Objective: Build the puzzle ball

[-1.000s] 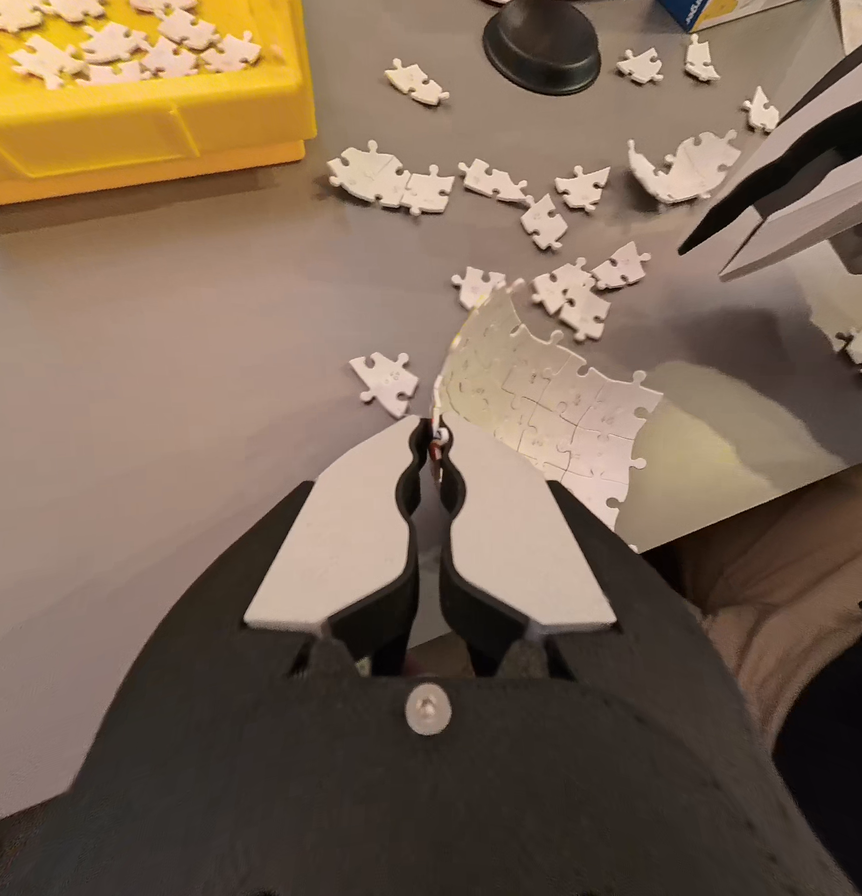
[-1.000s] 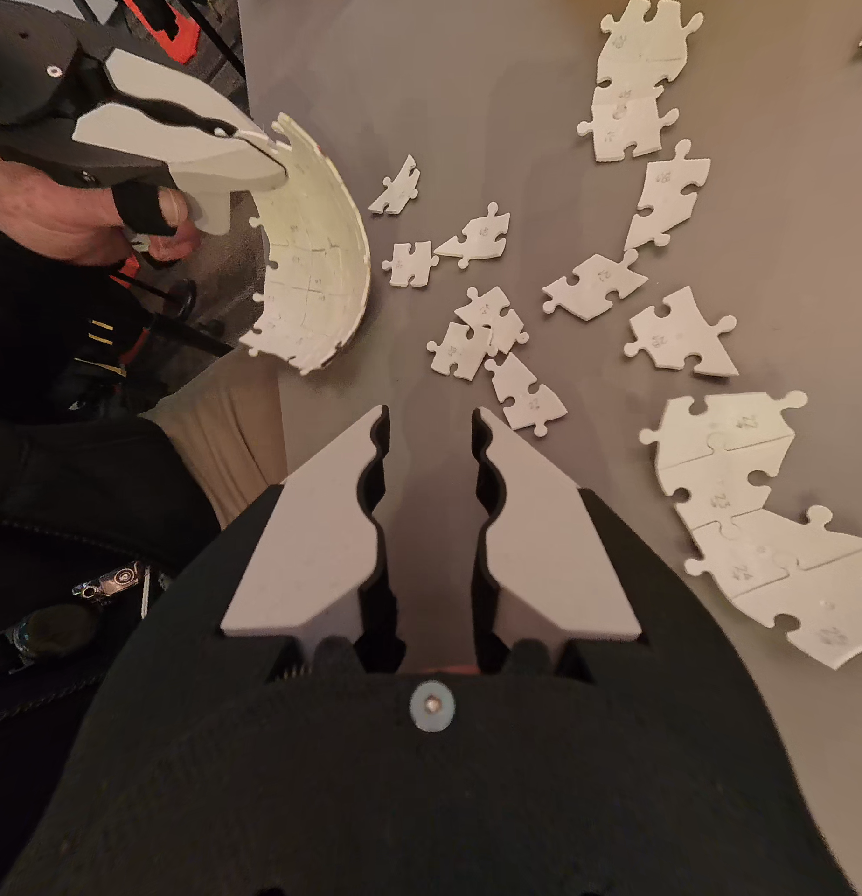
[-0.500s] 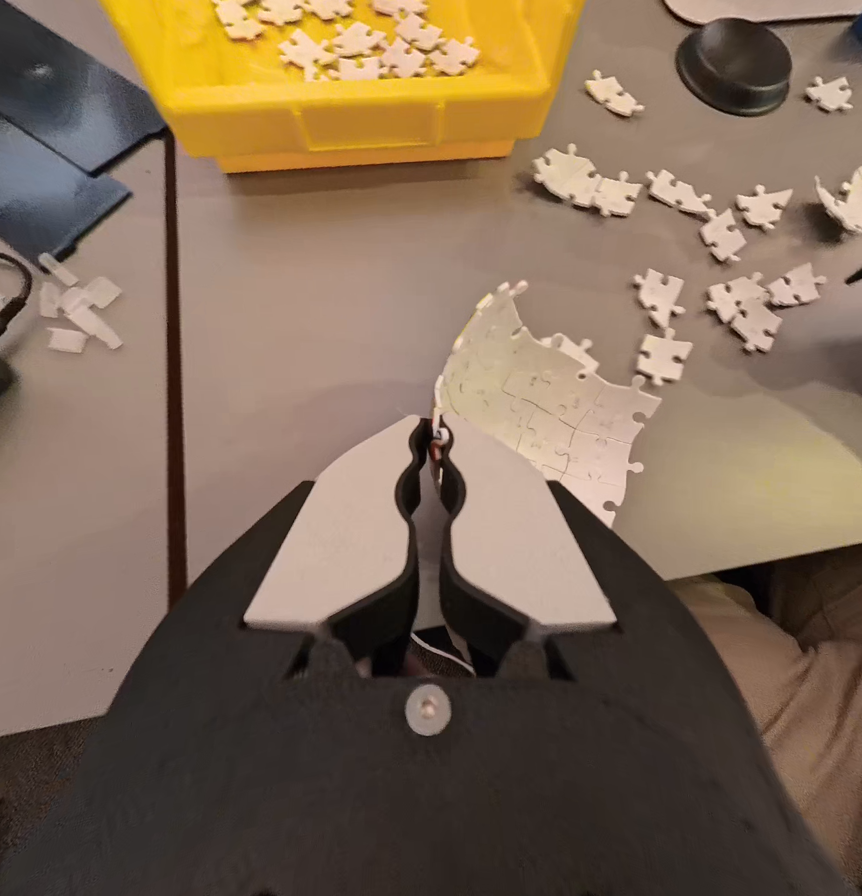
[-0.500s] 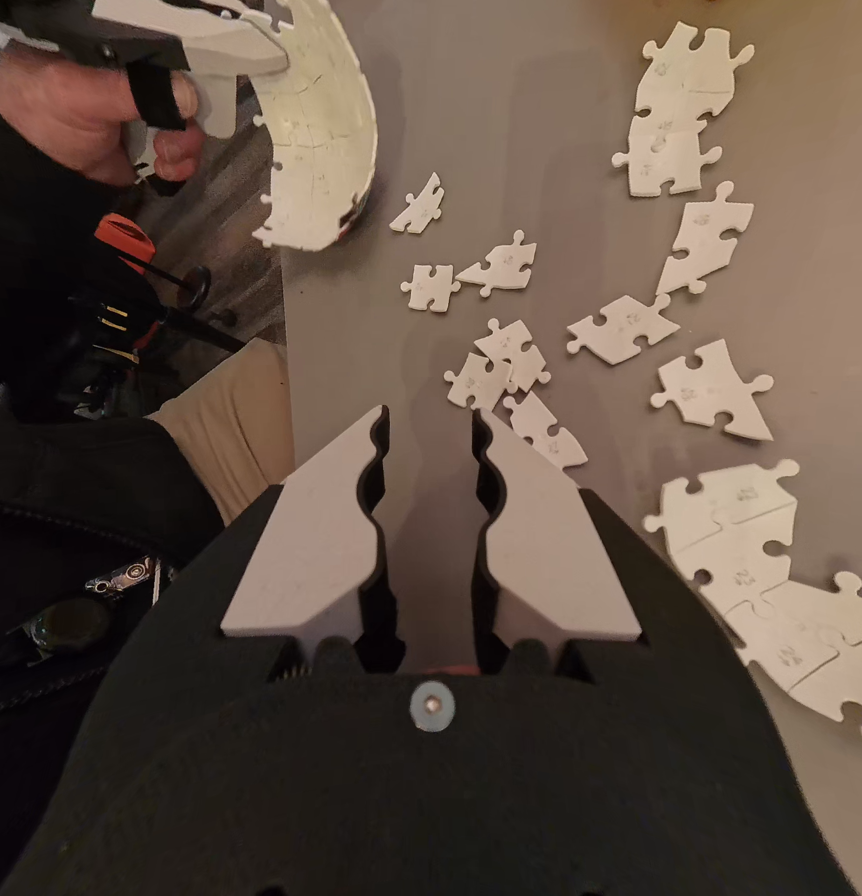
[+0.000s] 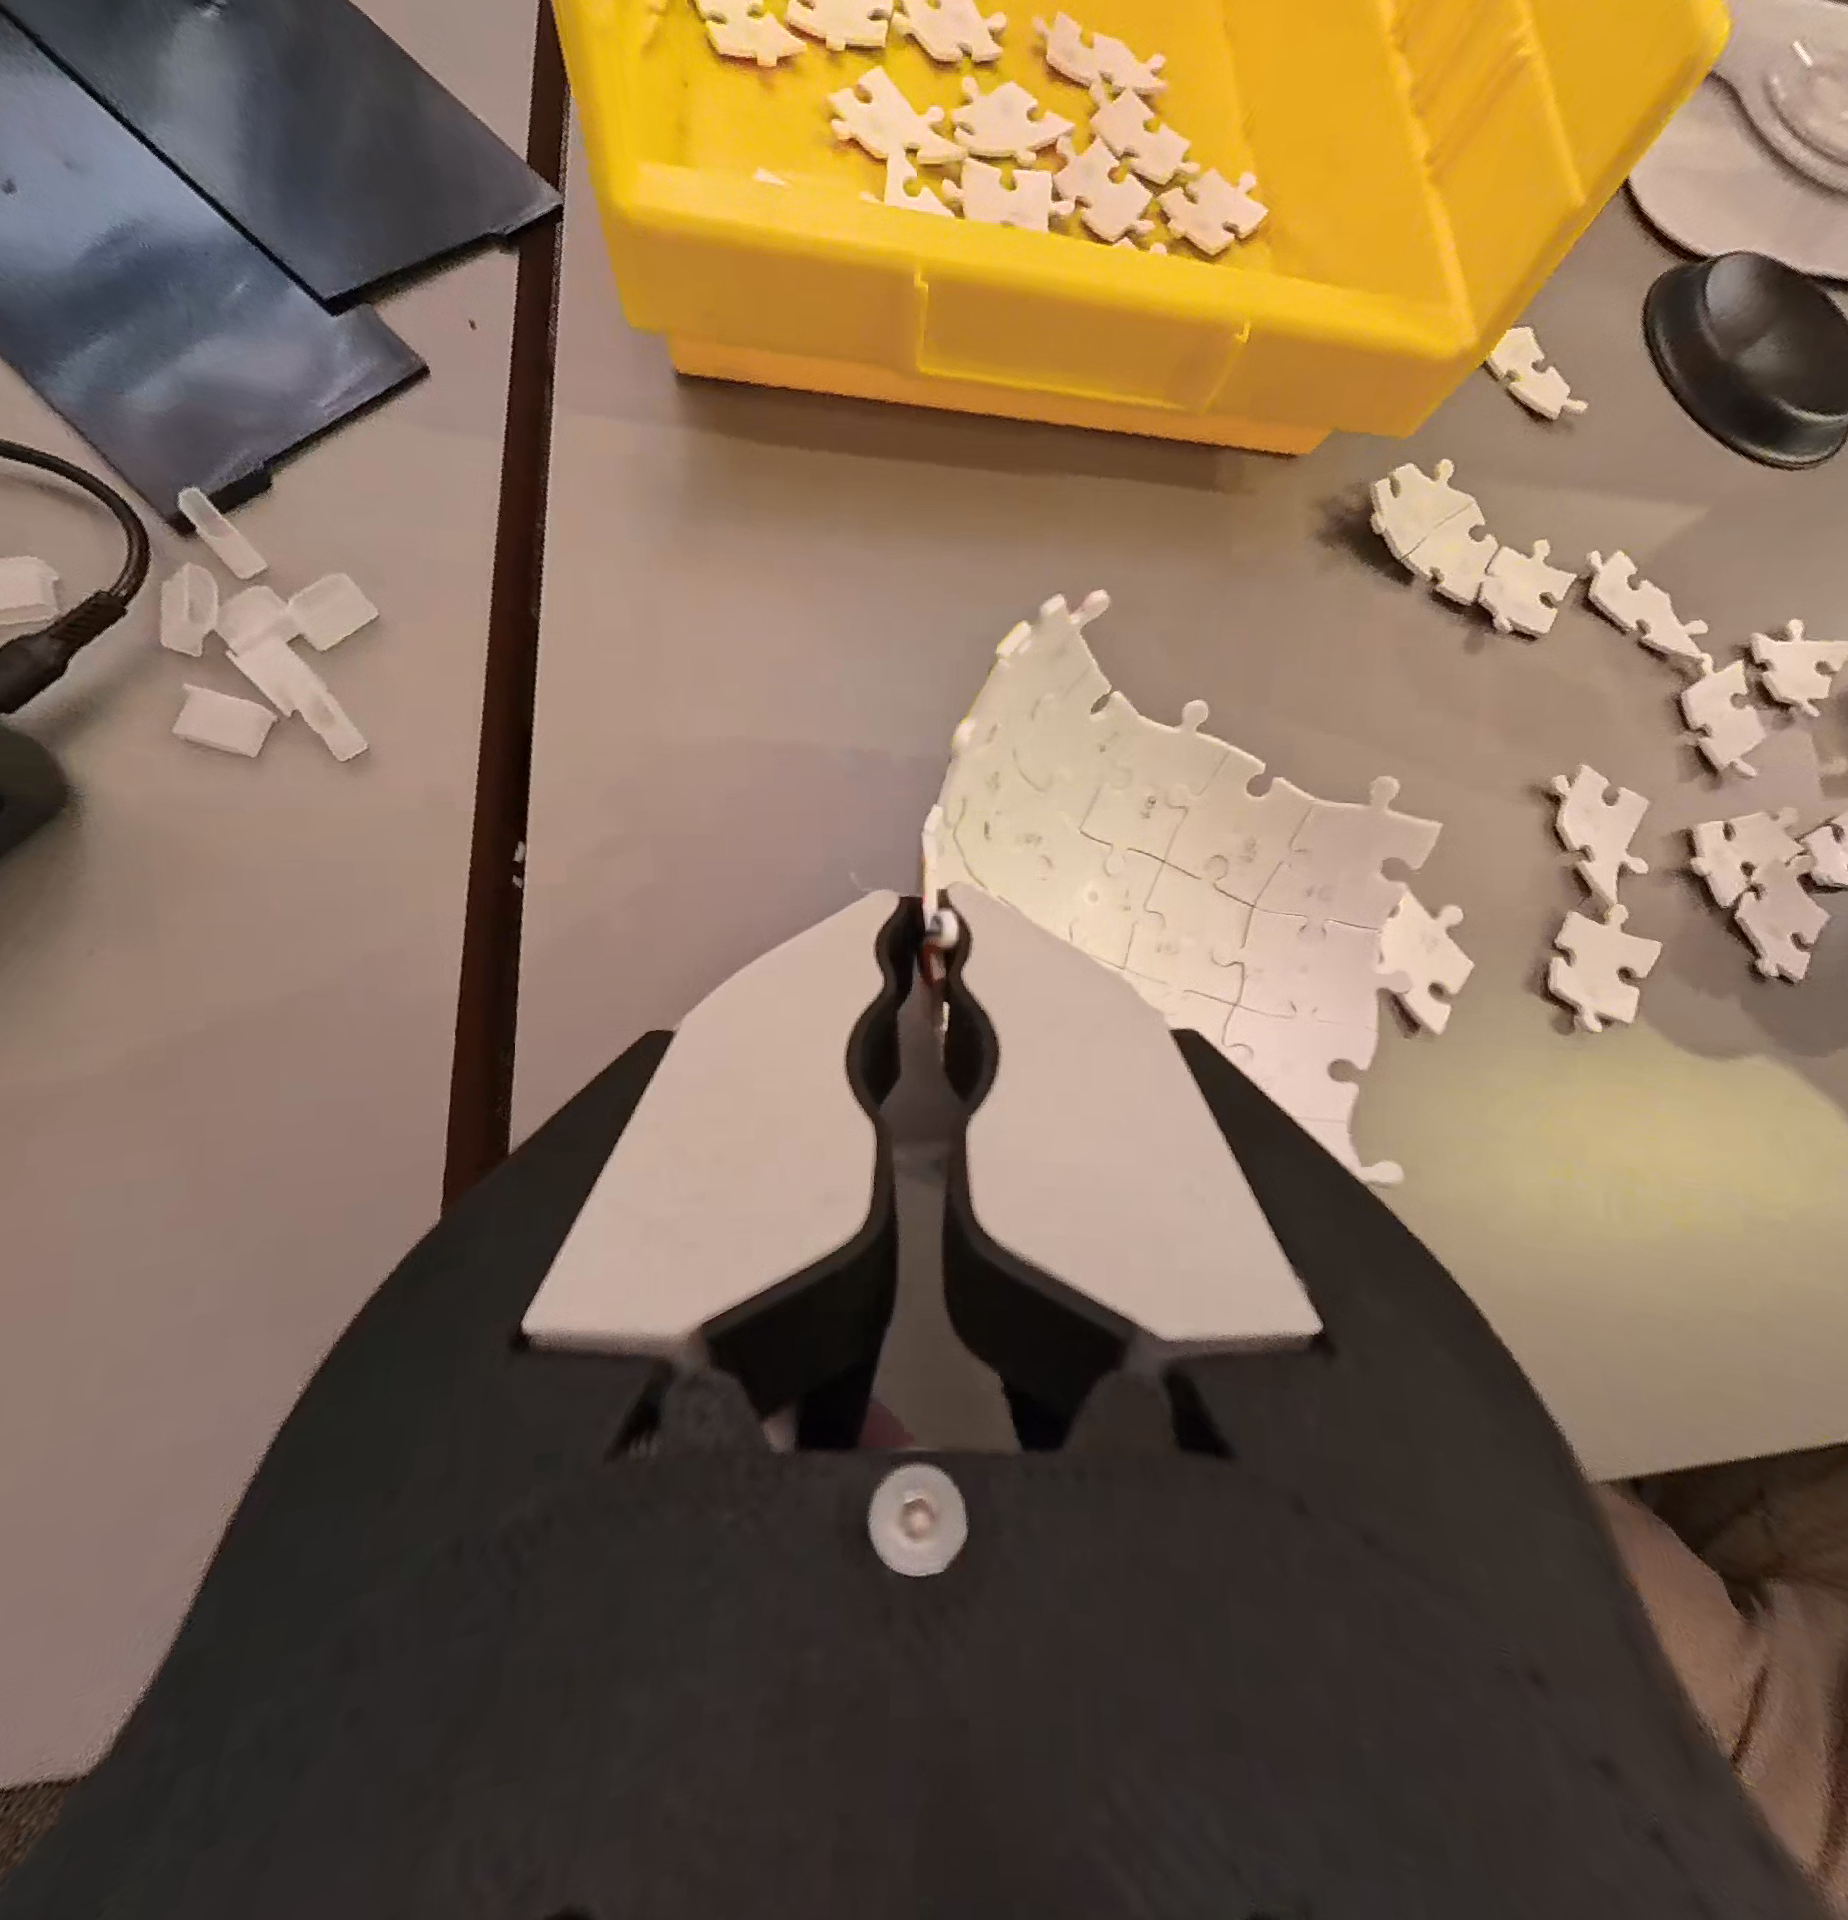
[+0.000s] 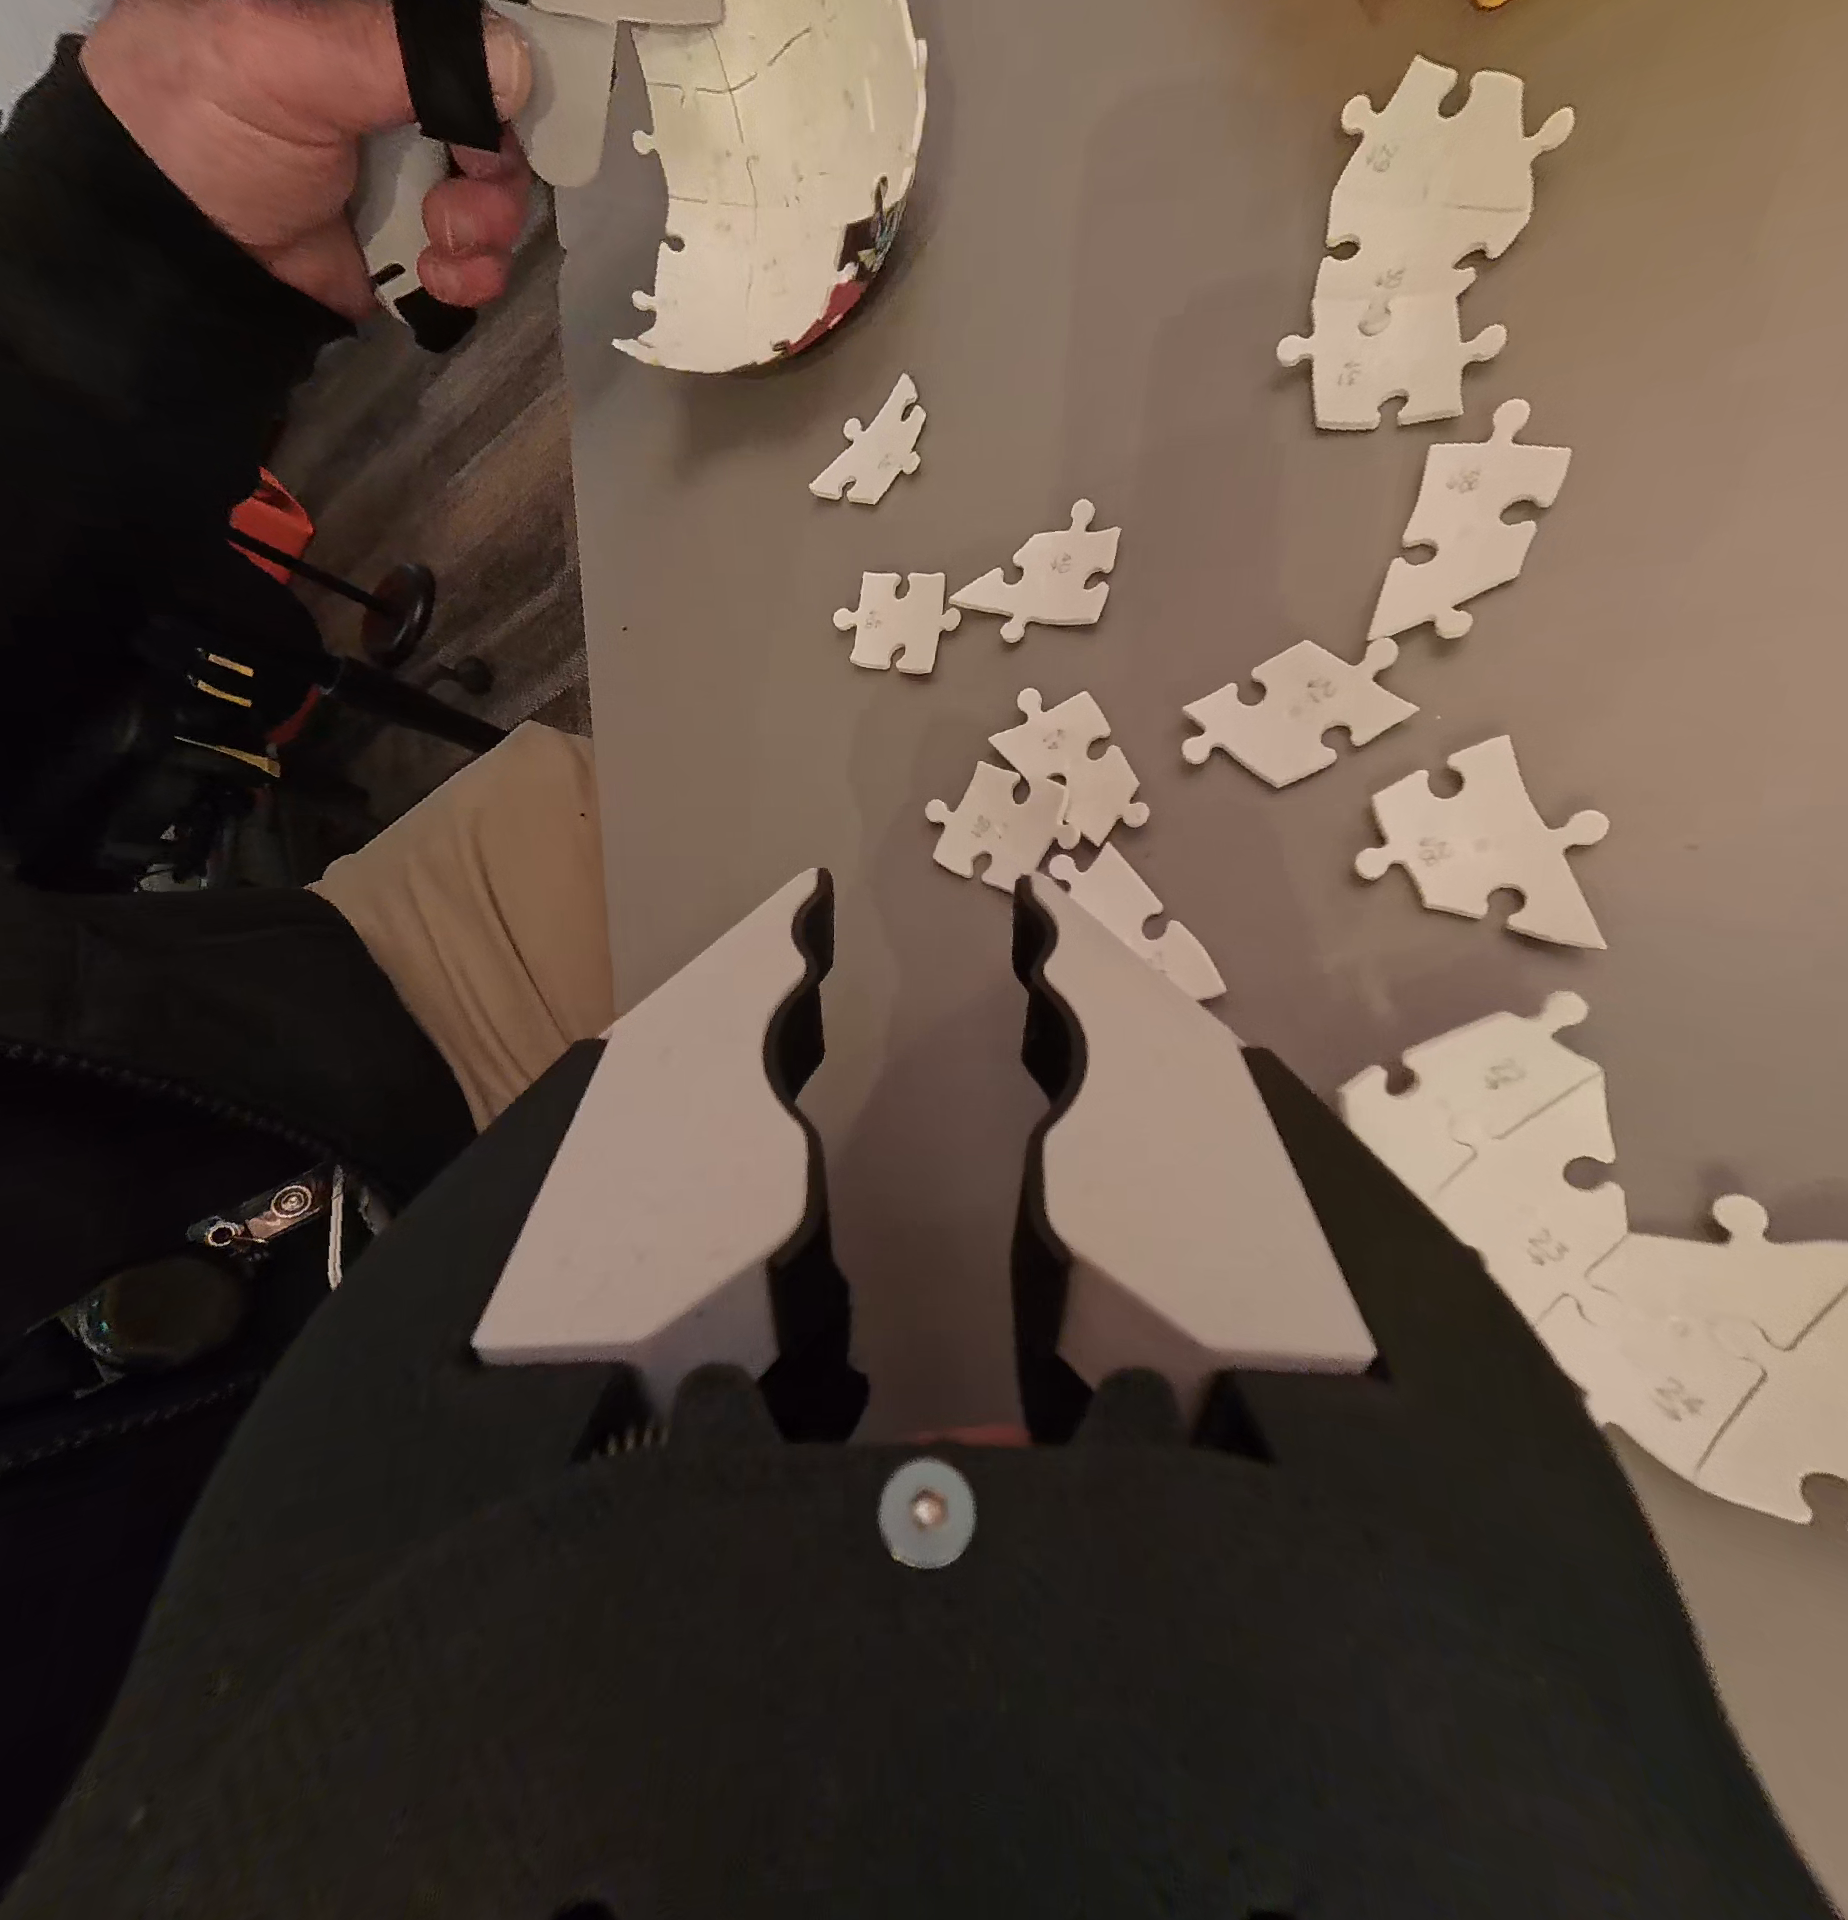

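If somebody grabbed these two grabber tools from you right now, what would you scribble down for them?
Left gripper: shut on the rim of the curved puzzle shell, held near the table's front edge.
Right gripper: open, empty, hovering over loose pieces.
Done: one shell section, plus a joined strip lying on the grey table.
Left: many pieces still in the yellow bin and scattered about; ball far from finished.

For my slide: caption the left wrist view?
Left tongs grip the curved puzzle shell near a yellow bin of loose pieces.
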